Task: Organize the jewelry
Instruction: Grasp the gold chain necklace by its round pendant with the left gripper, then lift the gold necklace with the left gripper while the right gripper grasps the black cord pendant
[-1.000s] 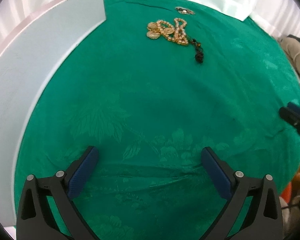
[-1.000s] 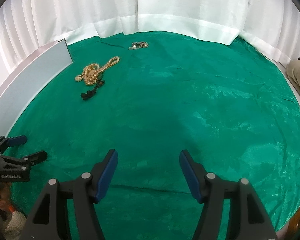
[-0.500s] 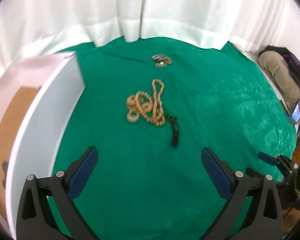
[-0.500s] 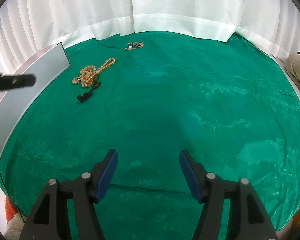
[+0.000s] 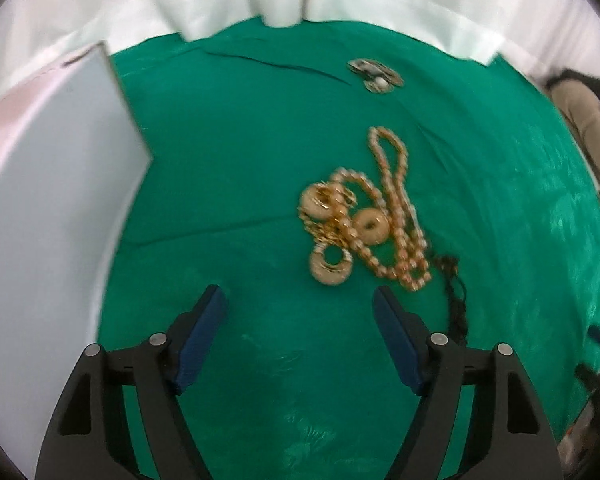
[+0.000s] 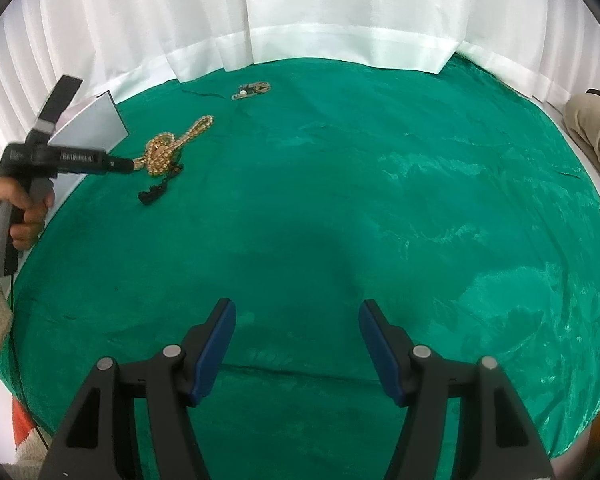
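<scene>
One gold bead necklace heaped on green cloth, one small brooch beyond it, left gripper held spread just before it, right gripper spread, well apart from it

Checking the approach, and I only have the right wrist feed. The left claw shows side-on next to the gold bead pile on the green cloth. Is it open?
Observer: Yes. The left wrist view shows the left claw open, with nothing between its jaws.
Operator: Are the beads inside the gap?
Observer: No. The gold bead necklace lies ahead of the fingertips, offset toward the right-hand finger.
Operator: Is that pile just beads?
Observer: No. Flat gold ring-shaped pieces are tangled in with it. I count three, as far as the blur allows.
</scene>
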`<state>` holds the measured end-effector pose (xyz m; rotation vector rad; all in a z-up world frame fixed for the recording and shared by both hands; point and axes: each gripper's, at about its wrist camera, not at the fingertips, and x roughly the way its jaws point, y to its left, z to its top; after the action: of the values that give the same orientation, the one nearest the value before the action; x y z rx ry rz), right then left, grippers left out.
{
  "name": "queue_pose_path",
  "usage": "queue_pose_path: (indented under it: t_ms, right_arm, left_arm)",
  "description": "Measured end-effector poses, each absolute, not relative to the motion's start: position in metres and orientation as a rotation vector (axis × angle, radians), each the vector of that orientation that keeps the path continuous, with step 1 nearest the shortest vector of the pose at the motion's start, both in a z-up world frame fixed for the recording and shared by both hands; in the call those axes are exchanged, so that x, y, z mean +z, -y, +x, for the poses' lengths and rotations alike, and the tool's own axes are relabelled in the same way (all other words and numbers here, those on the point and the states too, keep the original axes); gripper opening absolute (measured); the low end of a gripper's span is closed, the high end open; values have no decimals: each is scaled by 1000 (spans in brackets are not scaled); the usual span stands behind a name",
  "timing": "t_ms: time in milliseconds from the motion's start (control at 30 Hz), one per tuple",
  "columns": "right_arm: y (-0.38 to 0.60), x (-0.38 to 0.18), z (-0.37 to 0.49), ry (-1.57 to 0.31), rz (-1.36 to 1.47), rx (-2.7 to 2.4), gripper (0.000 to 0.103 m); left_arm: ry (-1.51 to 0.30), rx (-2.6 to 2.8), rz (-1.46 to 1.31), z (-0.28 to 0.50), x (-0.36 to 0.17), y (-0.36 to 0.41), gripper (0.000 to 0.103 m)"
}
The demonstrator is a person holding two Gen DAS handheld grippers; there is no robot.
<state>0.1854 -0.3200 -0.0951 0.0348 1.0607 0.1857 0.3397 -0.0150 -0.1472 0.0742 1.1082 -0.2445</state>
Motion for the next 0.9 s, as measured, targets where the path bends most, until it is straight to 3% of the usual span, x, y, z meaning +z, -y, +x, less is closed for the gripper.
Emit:
queue_pose_path:
  t_ms: [133,233,333,367,900]
  right_arm:
    - [322,-100,188,-1074,38,177,65]
    - [320,-101,188,-1081,36,177,65]
    - [319,-102,189,-1084,36,178,65]
    - [319,-102,189,-1085,37,177,65]
    - [306,-93,181,-1070,29,201,65]
  left_arm:
    - [-1035,-253,164,342,-152,27,78]
    - [-996,-285,176,349,-150,34,67]
    - [-972,-329,188,349,-149,40,27]
    - [-971,-337,190,348,-148,41,23]
    - [-993,-325,51,215,-128,3,23]
